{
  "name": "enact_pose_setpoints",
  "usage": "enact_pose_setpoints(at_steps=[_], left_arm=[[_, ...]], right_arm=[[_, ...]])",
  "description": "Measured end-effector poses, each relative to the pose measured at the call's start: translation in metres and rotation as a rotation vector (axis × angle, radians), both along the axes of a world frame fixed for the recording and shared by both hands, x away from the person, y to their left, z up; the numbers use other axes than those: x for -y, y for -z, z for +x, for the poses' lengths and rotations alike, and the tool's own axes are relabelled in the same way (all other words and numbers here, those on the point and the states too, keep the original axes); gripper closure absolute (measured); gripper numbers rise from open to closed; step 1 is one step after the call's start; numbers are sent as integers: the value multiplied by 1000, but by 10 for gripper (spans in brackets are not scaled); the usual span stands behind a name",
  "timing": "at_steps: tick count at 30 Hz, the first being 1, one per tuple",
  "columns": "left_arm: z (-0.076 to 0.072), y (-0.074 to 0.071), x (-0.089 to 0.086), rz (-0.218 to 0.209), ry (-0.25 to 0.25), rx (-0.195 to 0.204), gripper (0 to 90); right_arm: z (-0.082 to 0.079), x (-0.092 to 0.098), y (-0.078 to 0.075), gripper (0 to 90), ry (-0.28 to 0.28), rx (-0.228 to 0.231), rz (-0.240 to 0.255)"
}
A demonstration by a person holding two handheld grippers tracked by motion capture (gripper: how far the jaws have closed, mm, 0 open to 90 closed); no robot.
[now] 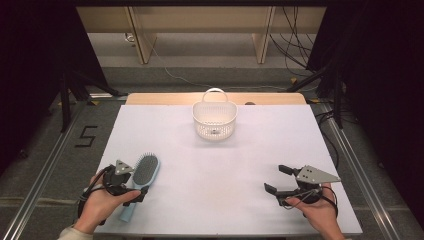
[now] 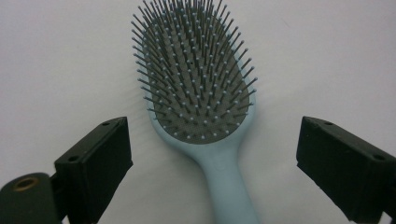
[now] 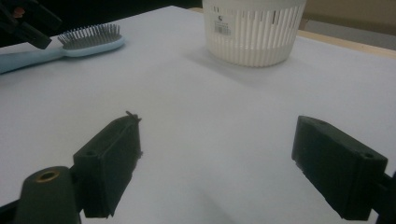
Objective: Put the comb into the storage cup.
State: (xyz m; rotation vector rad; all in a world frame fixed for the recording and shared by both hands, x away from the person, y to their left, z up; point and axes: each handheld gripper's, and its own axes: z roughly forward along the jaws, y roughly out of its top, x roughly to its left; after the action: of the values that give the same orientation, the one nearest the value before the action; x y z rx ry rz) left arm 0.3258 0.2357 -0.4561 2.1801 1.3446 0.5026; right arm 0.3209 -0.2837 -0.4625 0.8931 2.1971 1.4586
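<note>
High view: my left gripper wide over the blue hairbrush at lower left, handle between unpressed jaws | my right gripper wide, empty, lower right | white basket upper centre, label unreadable | "5" on floor, left.

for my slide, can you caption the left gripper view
Open left gripper straddles the handle of a light blue hairbrush lying bristles-up on the white table, pads clear of it.
</note>
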Motion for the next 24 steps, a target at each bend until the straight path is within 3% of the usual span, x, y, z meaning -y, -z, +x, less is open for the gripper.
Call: enact_pose_setpoints(at_steps=[2,3,6,14,17,22,24], left_arm=[[2,0,1,8,-6,-13,135],[4,0,3,32,-5,-33,143],[7,0,5,38,-11,-49,160],[11,0,4,64,-30,-151,209],[14,0,3,71,-5,-203,243],[21,4,4,87,-22,-282,295],[22,4,4,91,-29,-287,298]], right_arm=[[0,0,0,164,0,-1,0],[0,0,0,164,0,0,-1],[0,0,0,163,-1,0,0],[0,1,0,163,-2,-1,0],[0,0,0,164,-1,-2,-1],[0,0,0,164,-1,-3,0],[1,0,0,164,-2,-4,0]])
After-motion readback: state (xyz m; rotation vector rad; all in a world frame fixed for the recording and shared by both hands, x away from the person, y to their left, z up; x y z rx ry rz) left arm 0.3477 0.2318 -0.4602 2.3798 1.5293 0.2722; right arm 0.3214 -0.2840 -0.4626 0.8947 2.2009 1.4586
